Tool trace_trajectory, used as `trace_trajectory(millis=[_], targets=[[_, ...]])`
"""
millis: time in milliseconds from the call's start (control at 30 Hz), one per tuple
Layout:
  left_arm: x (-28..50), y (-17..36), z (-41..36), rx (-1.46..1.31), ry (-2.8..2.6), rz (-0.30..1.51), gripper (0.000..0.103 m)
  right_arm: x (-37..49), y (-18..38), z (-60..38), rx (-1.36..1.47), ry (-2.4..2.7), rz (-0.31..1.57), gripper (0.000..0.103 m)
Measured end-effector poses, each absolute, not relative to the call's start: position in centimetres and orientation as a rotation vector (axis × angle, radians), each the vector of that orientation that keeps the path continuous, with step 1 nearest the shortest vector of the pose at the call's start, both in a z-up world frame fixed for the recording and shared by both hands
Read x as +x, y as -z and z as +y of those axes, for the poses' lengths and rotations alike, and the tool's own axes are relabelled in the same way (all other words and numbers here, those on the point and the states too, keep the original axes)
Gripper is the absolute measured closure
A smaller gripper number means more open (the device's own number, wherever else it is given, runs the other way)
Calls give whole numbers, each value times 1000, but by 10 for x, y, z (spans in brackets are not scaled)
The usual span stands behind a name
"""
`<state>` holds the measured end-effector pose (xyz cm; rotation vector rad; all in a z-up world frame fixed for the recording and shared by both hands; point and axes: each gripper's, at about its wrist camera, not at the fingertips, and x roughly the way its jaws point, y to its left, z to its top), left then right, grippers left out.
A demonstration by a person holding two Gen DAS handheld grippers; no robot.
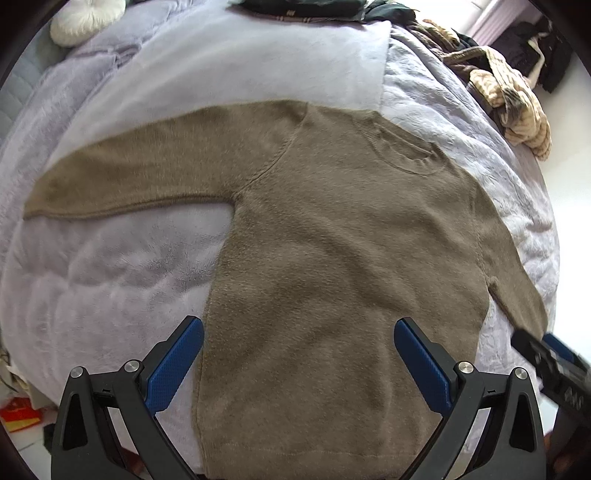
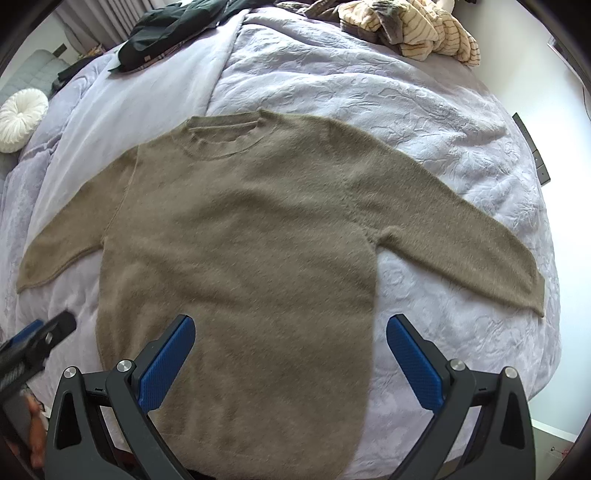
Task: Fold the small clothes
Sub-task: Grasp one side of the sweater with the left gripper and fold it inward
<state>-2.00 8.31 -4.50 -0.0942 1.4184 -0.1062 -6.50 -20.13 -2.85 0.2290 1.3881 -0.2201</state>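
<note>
Sweater (image 1: 332, 258) in fuzzy olive-brown knit lies flat and face up across a lavender quilted bedspread (image 1: 110, 266), filling the centre of both wrist views, collar toward the top of the frame and hem toward the bottom edge. Both sleeves are spread wide, one running to the left edge of the left wrist view, the other reaching the right side of the right wrist view. The left gripper (image 1: 299, 350) hovers above the hem with its blue pads spread wide and nothing between them; the right gripper (image 2: 290, 350) is likewise wide open and empty over the lower body of the garment. Judging by its nap and drape, the knit should be light, soft and limp, likely to sag and stretch if lifted by one point, yet grippy enough for the textured pads. Sensible holds look to be a sleeve cuff (image 2: 535, 291) or the shoulder seam, pinching both layers together. A striped garment (image 2: 432, 33) and dark clothing (image 2: 166, 29) sit at the top of the frame, well apart.
</note>
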Motion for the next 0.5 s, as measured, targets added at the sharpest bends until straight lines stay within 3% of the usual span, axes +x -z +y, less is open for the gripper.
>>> trace_trajectory(millis=[167,500], targets=[[2,74,132,-167,122,1429,0,-61,29,-156,225,215,1388,0],[60,146,336,-385,-175,1333,0,-47,58,-46,234,102,1460,0]])
